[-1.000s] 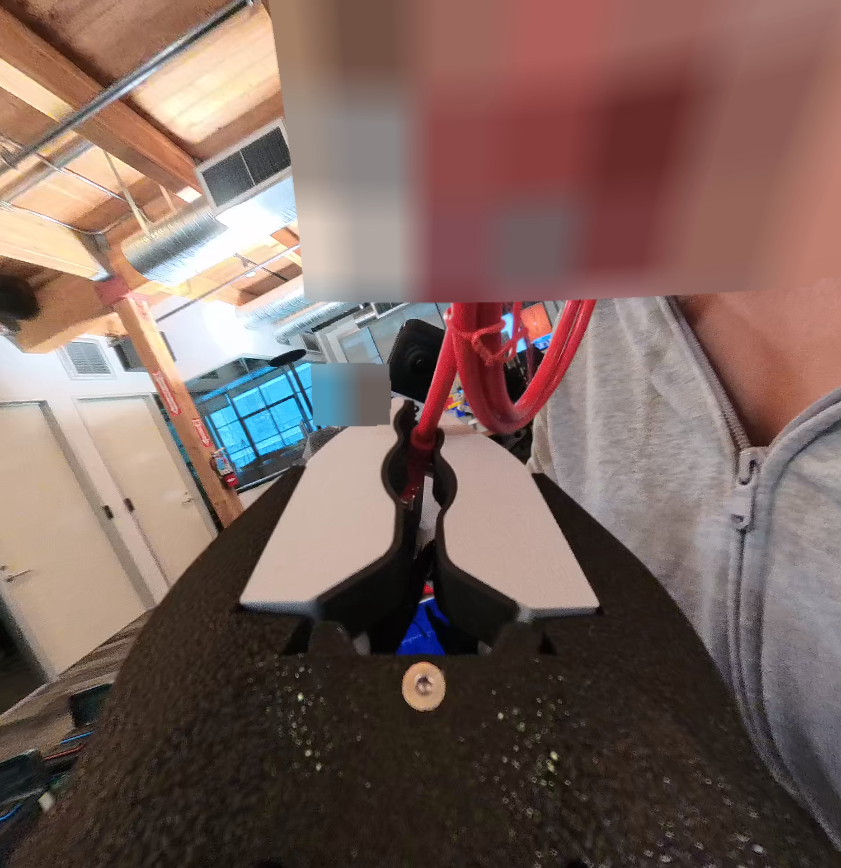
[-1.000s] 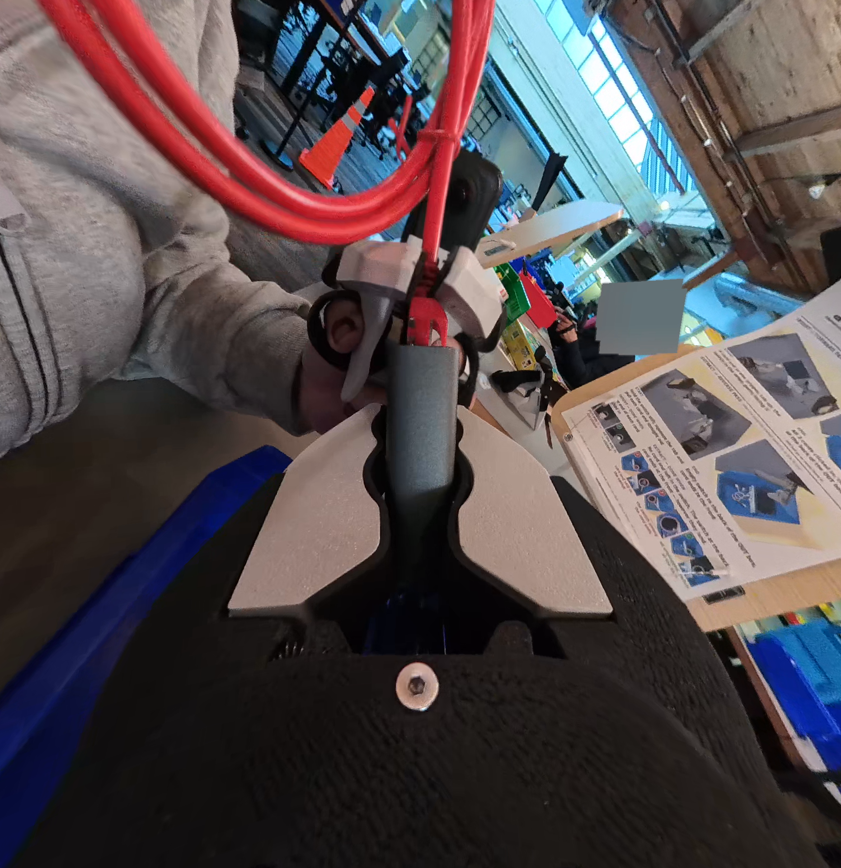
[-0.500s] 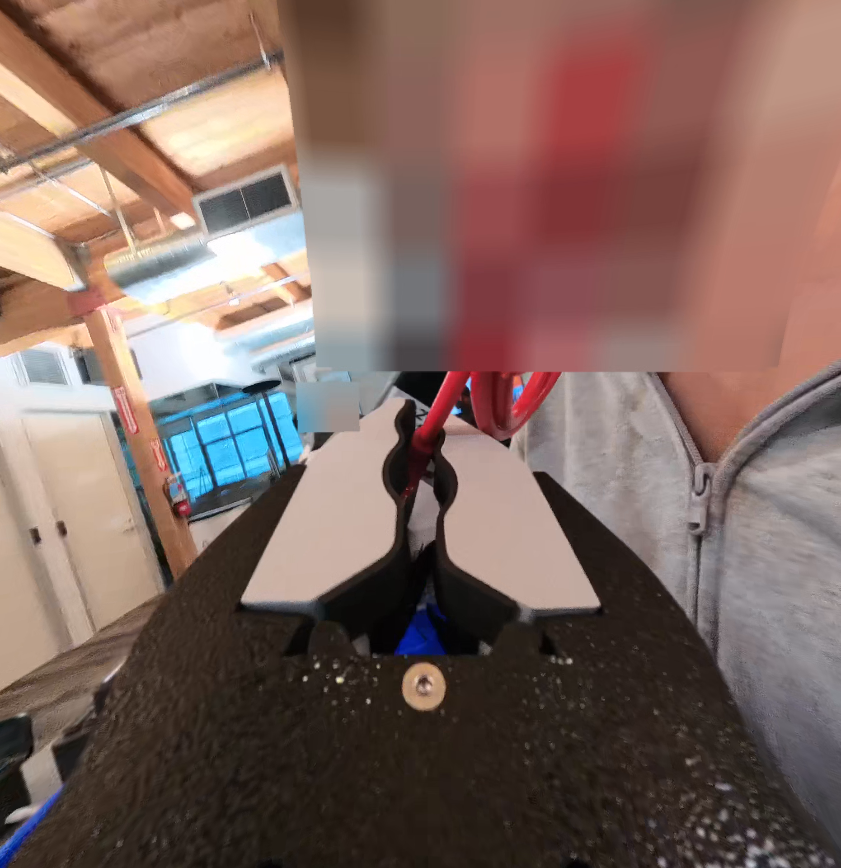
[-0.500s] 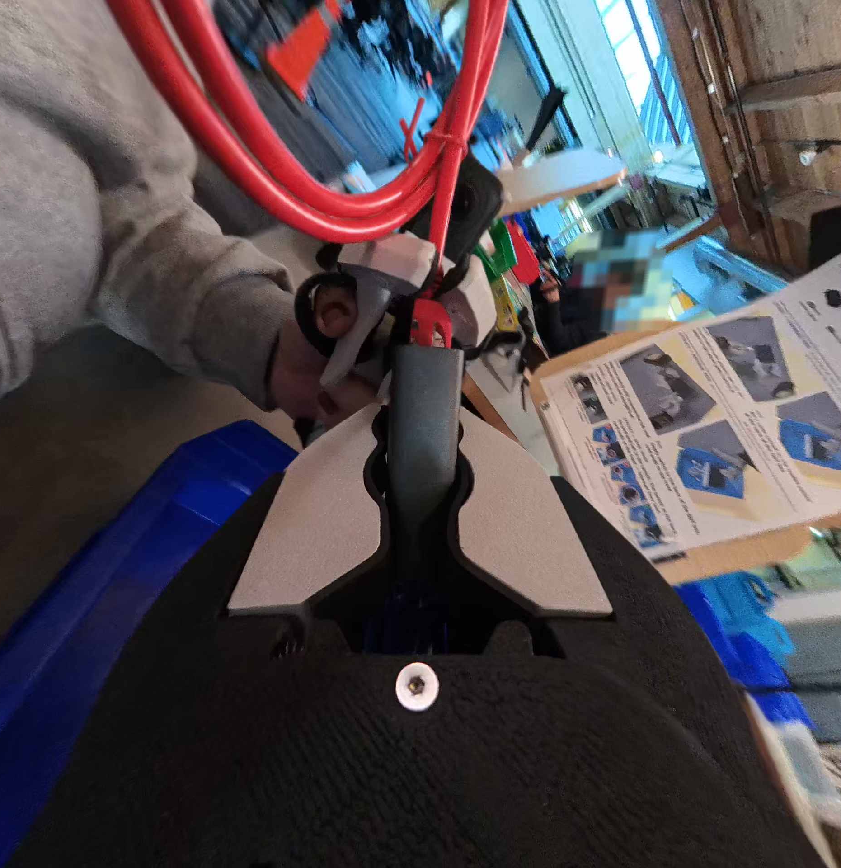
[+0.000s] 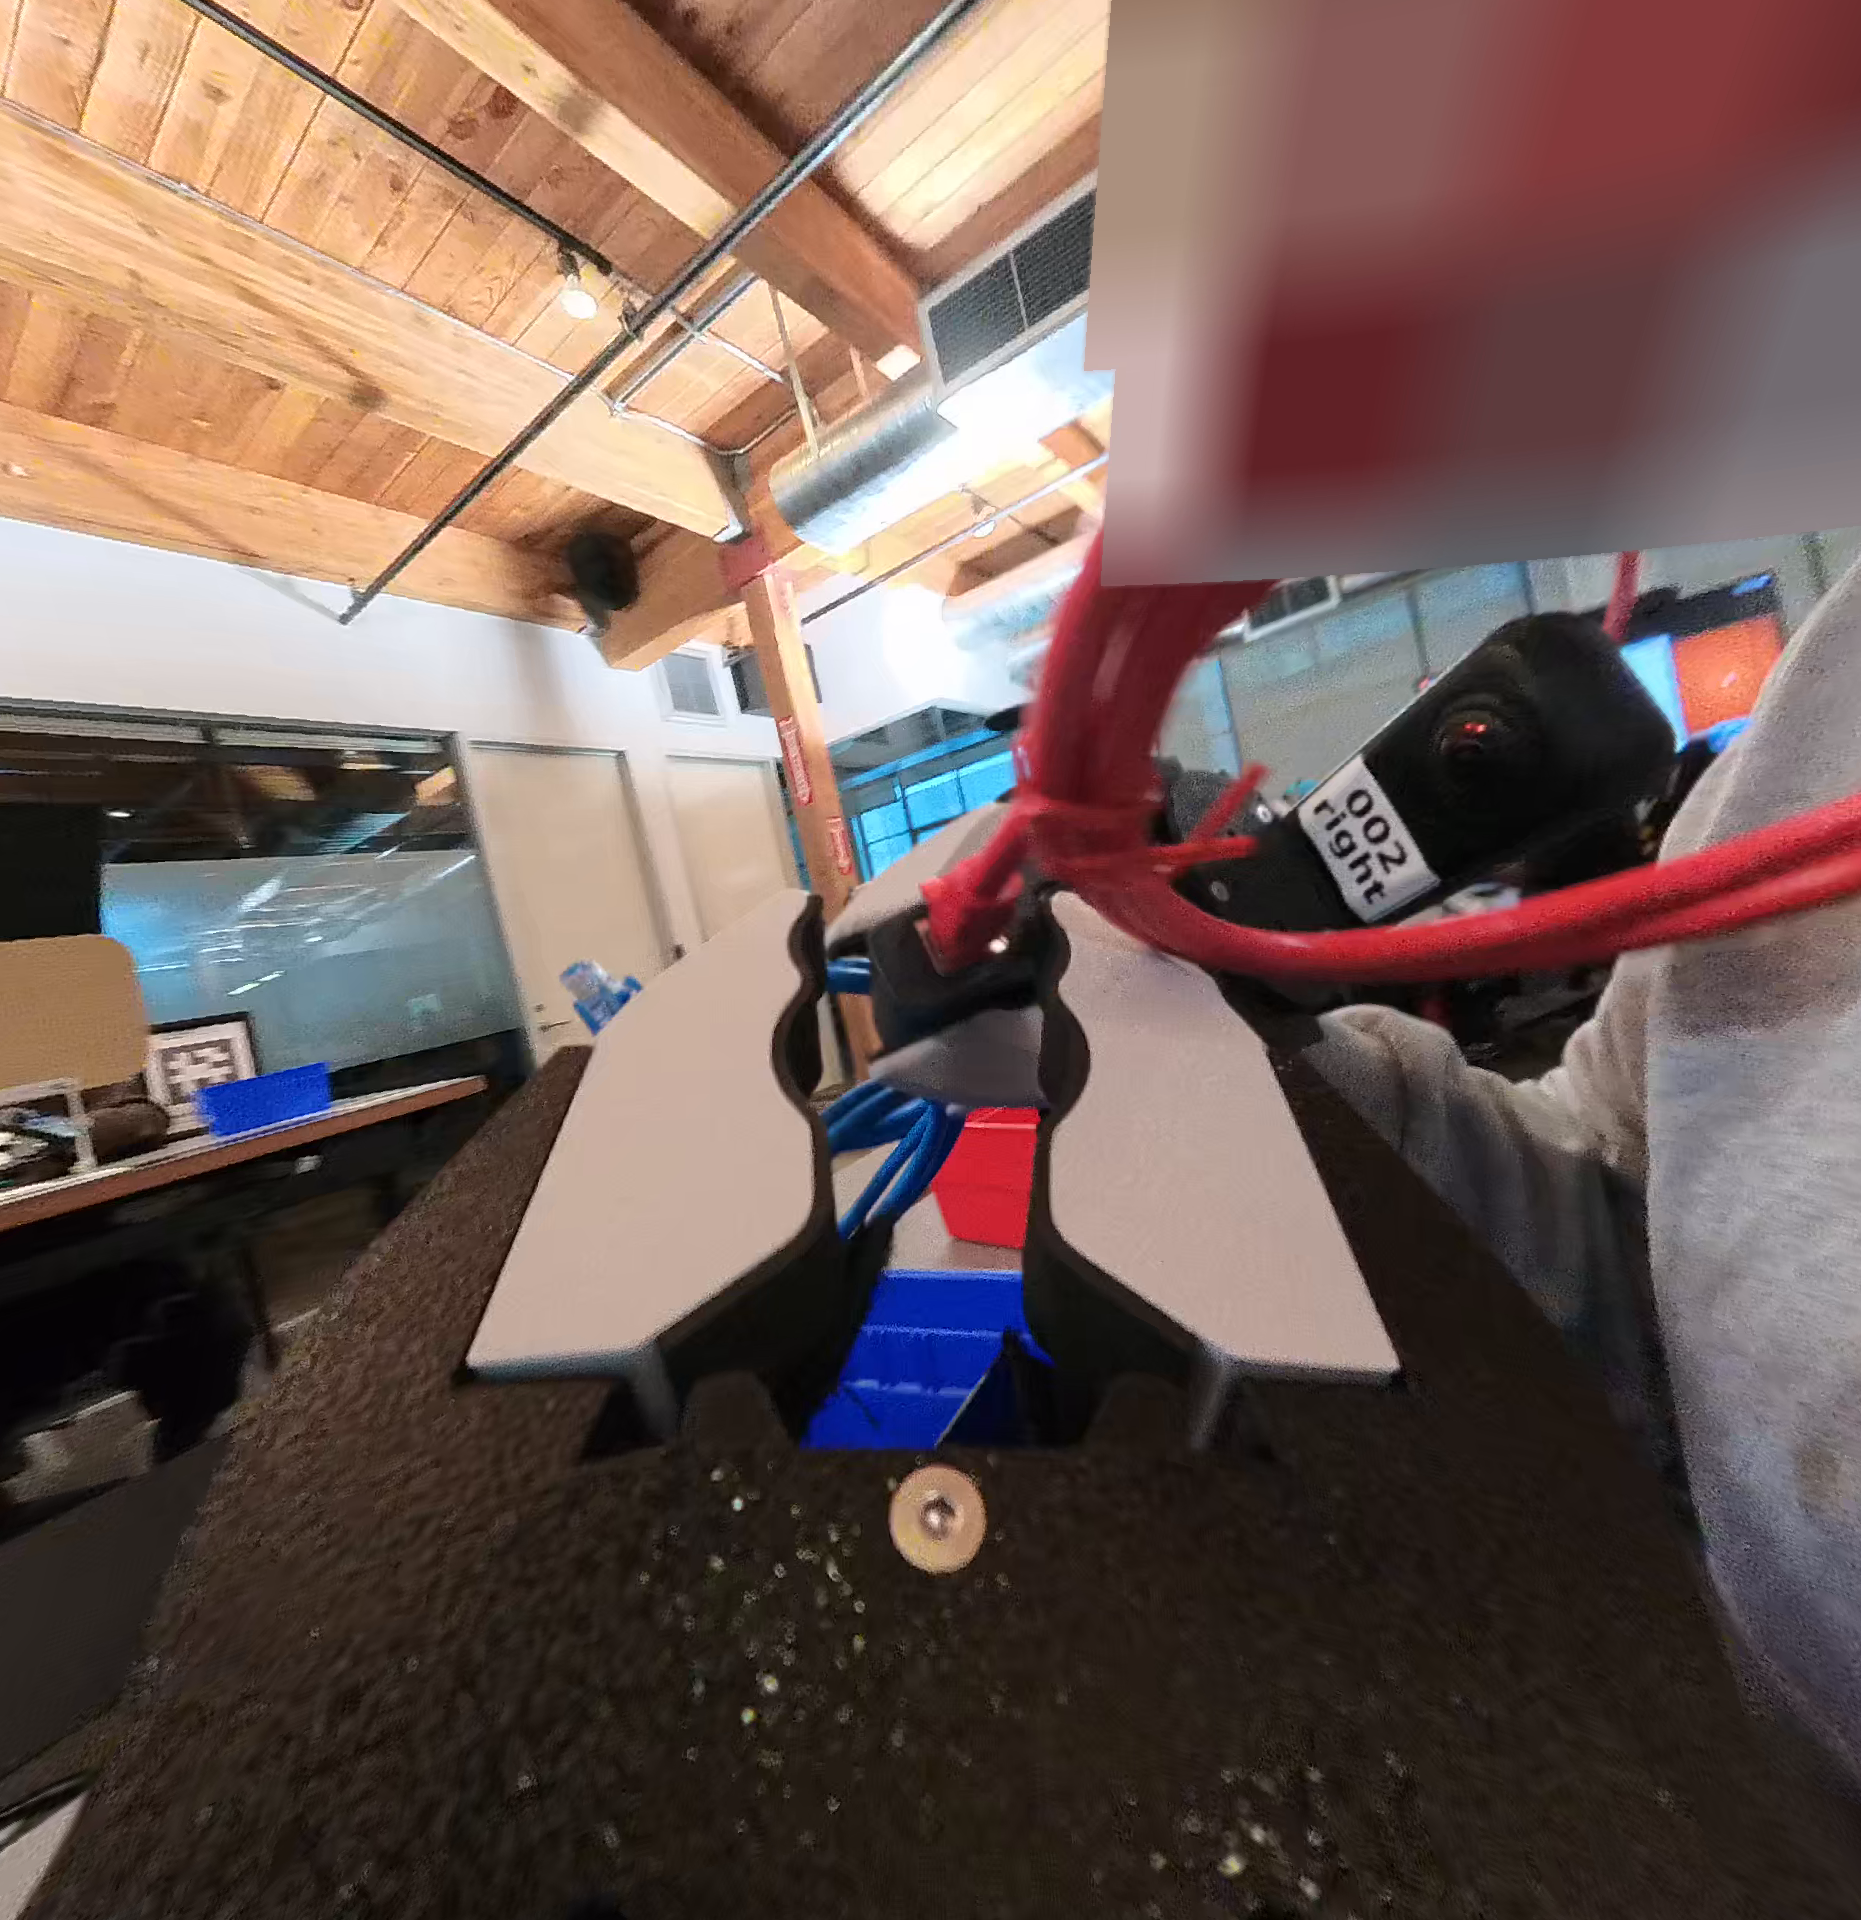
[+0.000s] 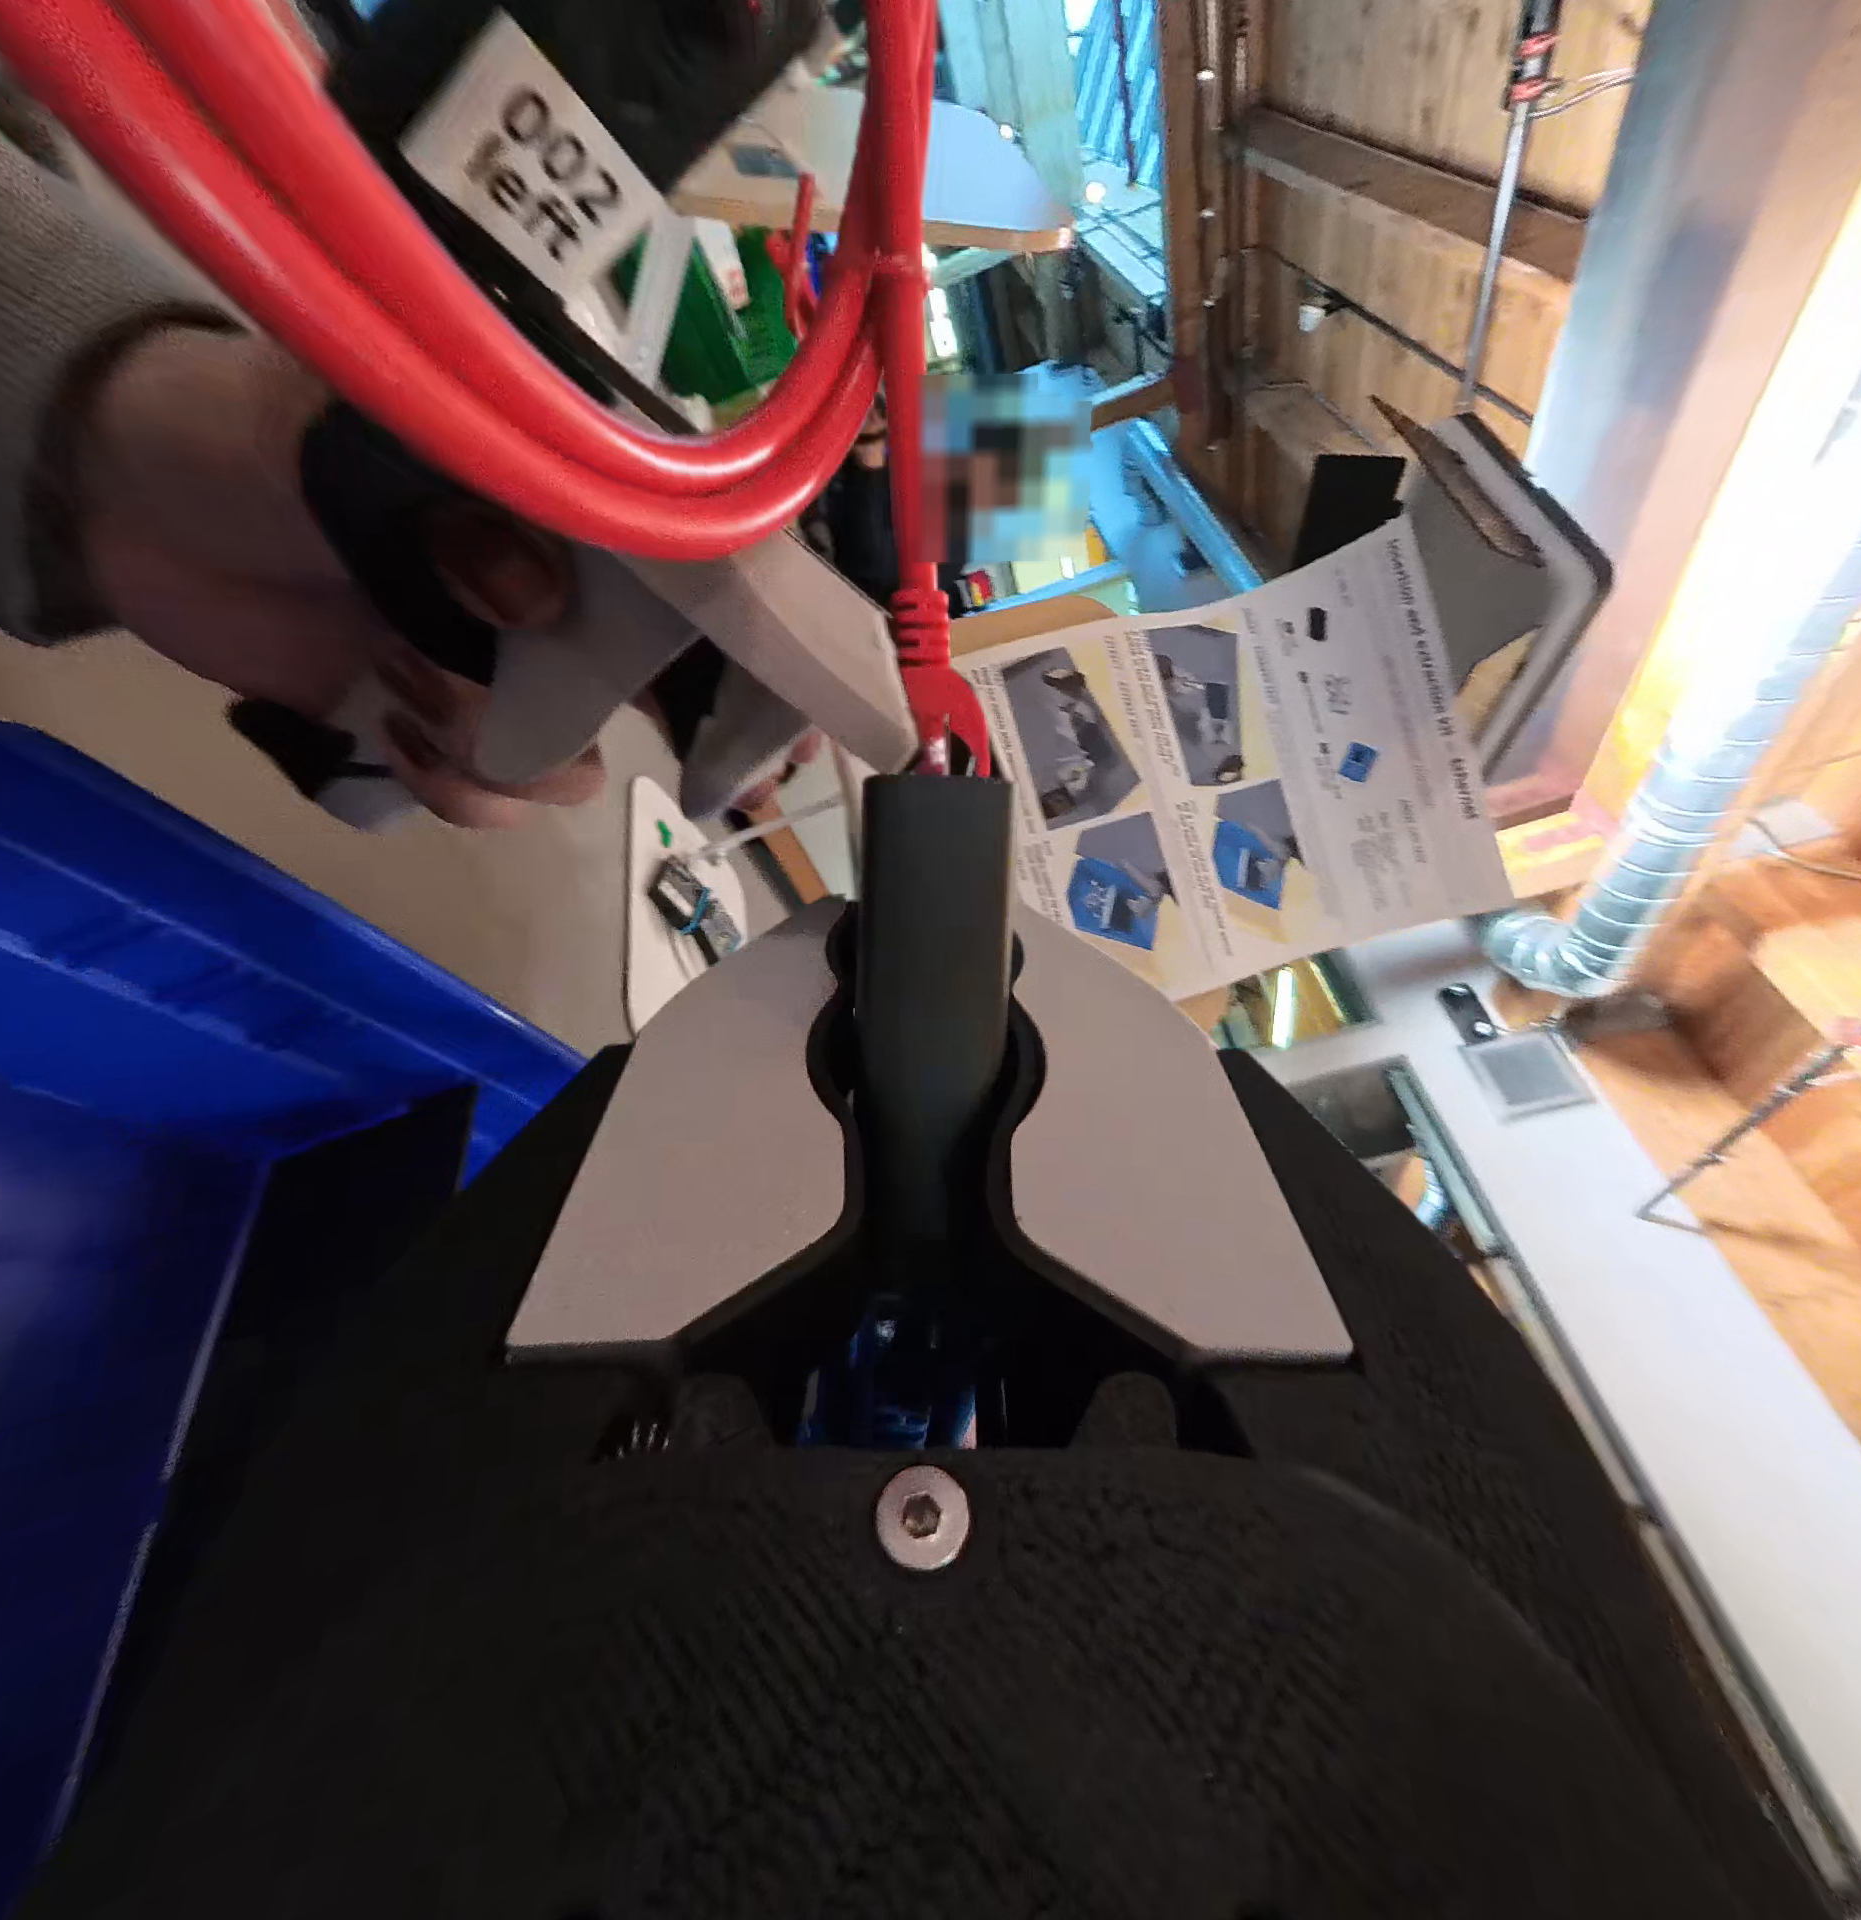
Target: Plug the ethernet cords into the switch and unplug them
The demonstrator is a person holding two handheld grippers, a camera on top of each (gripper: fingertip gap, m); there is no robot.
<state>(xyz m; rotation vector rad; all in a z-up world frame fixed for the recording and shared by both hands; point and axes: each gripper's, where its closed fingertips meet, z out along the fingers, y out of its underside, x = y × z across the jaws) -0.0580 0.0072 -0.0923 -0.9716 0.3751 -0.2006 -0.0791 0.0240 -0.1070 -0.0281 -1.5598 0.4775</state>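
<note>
R claw (image 6: 931,997) clamps dark switch (image 6: 931,935); L claw (image 5: 931,997) wide open.

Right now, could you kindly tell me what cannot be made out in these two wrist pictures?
- Dark grey switch: its port face points away in the right wrist view, and in the left wrist view the left gripper's fingers cover most of it, so how deep the red ethernet plug sits stays unclear.
- Red cable coil: cut off by the top edge in the right wrist view.
- Blue plastic bin: contents are out of frame.
</note>
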